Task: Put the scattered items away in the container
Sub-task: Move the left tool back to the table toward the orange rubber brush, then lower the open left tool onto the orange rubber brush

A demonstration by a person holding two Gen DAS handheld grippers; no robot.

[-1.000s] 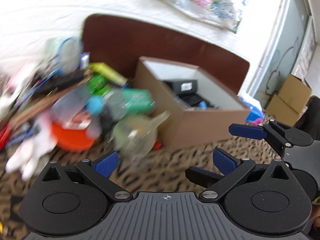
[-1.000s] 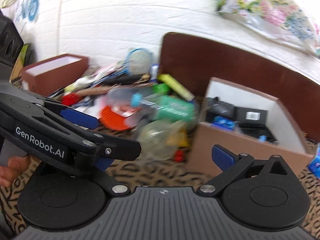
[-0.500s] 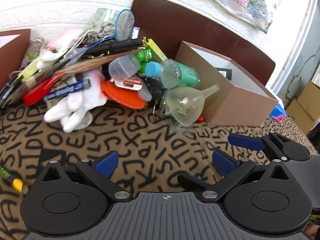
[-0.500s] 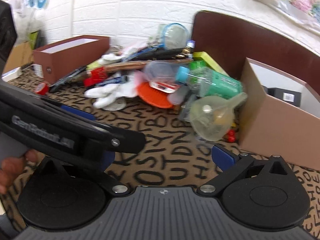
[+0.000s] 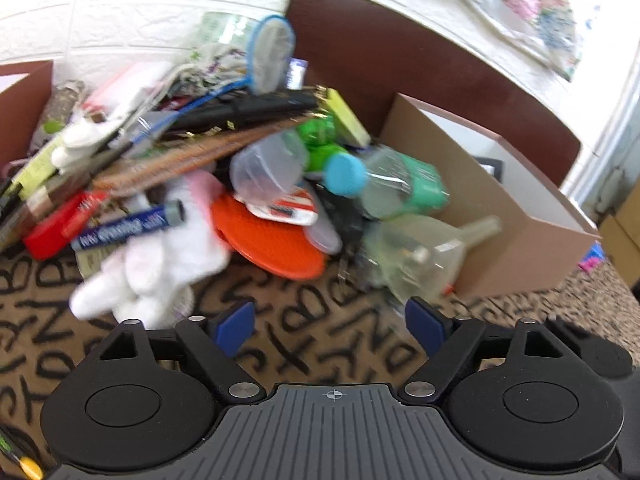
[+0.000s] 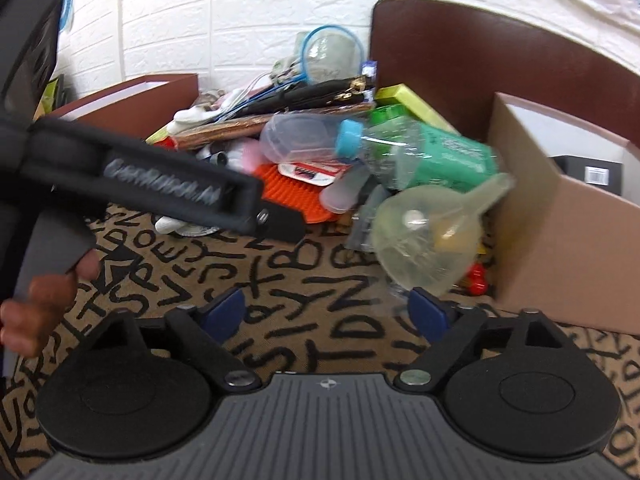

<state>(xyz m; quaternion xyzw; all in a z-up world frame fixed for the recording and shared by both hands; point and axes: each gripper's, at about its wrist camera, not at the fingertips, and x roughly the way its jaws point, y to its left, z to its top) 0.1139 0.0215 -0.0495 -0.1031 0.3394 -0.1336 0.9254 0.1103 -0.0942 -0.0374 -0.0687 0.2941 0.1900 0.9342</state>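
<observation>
A pile of scattered items lies on the lettered cloth: a white glove [image 5: 156, 256], an orange disc [image 5: 268, 236], a blue marker [image 5: 128, 226], a green-labelled bottle with a blue cap [image 5: 392, 188] [image 6: 412, 152] and a clear funnel [image 5: 424, 256] [image 6: 428, 232]. The tan cardboard box [image 5: 500, 216] [image 6: 560, 232] stands right of the pile with dark items inside. My left gripper [image 5: 330, 326] is open and empty, just short of the pile. My right gripper [image 6: 328, 312] is open and empty, in front of the funnel. The left gripper's body [image 6: 160, 184] crosses the right wrist view.
A brown box [image 6: 132, 100] stands at the left of the pile. A dark brown board [image 5: 420, 64] leans on the white brick wall behind. A yellow-tipped pen [image 5: 24, 466] lies near the cloth's front left. Cardboard boxes [image 5: 624, 236] sit on the floor at the right.
Both grippers have moved in closer to the pile, which now looms larger. Both stay open and empty.
</observation>
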